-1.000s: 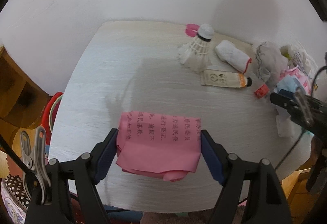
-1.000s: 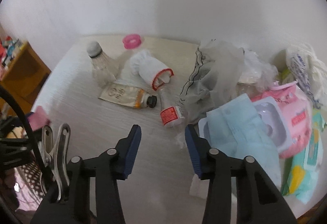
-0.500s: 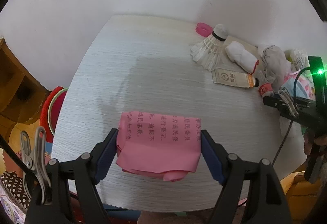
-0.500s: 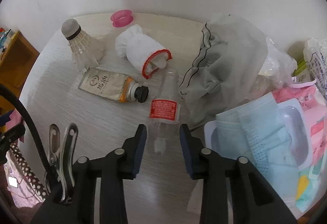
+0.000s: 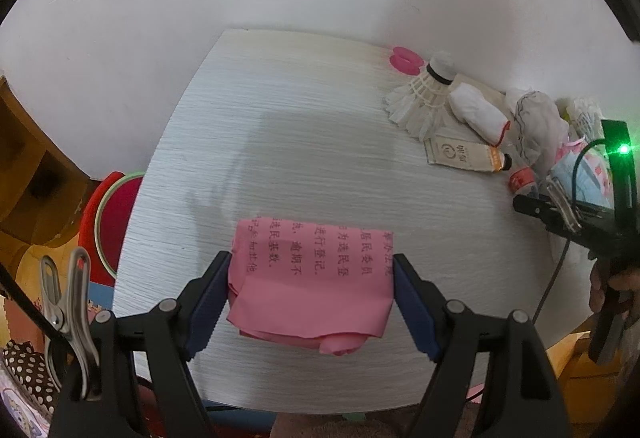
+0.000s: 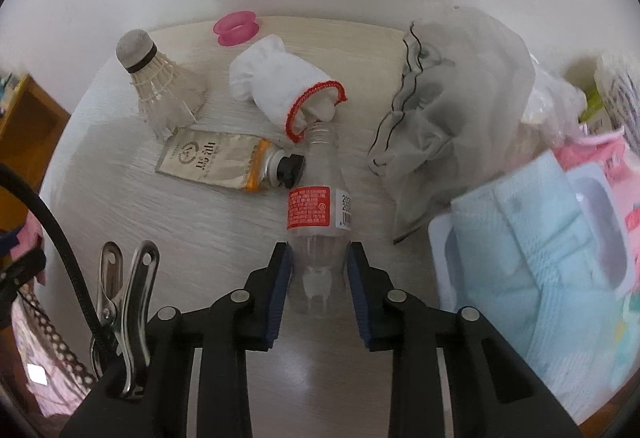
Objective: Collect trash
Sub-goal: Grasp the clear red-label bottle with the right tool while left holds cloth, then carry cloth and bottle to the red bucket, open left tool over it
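Pink paper (image 5: 316,278): rows of printed Chinese characters, dark on pink, running sideways; "居民" and "登记" legible among them.
Bottle (image 6: 318,214): red label with fine white print, too small to read; white panel with barcode, digits beginning "202".
Tube (image 6: 216,160): round emblem and Chinese characters, unclear.

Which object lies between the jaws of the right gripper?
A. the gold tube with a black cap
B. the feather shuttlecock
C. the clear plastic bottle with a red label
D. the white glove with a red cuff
C: in the right wrist view the clear plastic bottle with a red label lies on the table with its base between the jaws of the right gripper, which have just been closing on it.
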The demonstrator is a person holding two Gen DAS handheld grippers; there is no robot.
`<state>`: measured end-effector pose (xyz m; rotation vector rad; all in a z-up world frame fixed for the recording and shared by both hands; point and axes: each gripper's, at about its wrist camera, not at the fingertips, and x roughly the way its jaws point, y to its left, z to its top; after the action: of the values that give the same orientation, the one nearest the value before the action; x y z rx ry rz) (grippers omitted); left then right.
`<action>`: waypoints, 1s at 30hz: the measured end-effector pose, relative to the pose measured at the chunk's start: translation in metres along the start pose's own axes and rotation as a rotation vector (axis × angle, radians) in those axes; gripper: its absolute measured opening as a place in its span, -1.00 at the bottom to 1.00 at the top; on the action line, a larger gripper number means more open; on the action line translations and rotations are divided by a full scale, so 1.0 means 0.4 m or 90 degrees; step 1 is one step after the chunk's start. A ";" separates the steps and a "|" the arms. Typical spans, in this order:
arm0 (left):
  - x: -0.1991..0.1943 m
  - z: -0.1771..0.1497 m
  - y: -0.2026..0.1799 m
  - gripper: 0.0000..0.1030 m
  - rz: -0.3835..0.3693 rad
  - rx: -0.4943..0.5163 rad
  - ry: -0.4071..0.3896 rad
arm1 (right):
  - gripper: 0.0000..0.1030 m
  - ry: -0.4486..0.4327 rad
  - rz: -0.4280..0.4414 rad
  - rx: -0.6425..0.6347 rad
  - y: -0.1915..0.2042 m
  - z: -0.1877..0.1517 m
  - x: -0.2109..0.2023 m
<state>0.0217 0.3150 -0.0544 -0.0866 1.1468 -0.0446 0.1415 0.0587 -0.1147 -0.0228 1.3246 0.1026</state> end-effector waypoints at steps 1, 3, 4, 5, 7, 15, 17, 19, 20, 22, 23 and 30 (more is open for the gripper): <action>0.000 0.000 0.000 0.58 0.001 0.001 -0.001 | -0.42 -0.004 0.002 0.008 0.000 -0.007 -0.006; -0.001 -0.002 -0.001 0.58 0.003 0.004 -0.004 | -0.42 -0.014 0.004 0.022 0.002 -0.020 -0.019; -0.002 -0.004 0.000 0.58 0.004 0.006 -0.005 | -0.42 -0.019 0.009 0.029 0.005 -0.027 -0.026; -0.004 -0.005 0.000 0.58 0.006 0.007 -0.006 | -0.42 -0.023 0.014 0.035 0.005 -0.035 -0.037; -0.008 -0.010 0.004 0.58 0.008 0.007 -0.008 | -0.42 -0.032 0.022 0.041 0.015 -0.052 -0.057; -0.025 -0.023 0.015 0.58 0.019 -0.011 -0.015 | -0.42 -0.055 0.069 0.019 0.078 -0.096 -0.116; -0.031 -0.028 0.020 0.58 0.026 -0.021 -0.017 | -0.42 -0.056 0.085 0.006 0.104 -0.103 -0.126; -0.040 -0.035 0.031 0.58 0.037 -0.035 -0.021 | -0.42 -0.057 0.105 -0.015 0.138 -0.107 -0.139; -0.045 -0.038 0.039 0.58 0.043 -0.043 -0.022 | -0.42 -0.058 0.115 -0.026 0.152 -0.109 -0.144; -0.055 -0.045 0.056 0.58 0.054 -0.064 -0.024 | -0.42 -0.059 0.133 -0.047 0.173 -0.097 -0.154; -0.058 -0.048 0.064 0.58 0.060 -0.076 -0.024 | -0.42 -0.059 0.141 -0.060 0.190 -0.095 -0.159; -0.094 -0.086 0.127 0.58 0.105 -0.165 -0.032 | -0.42 -0.047 0.209 -0.154 0.303 -0.070 -0.151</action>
<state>-0.0256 0.3671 -0.0391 -0.2217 1.1011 0.2519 0.0891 0.1733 -0.0579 -0.0068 1.2273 0.5378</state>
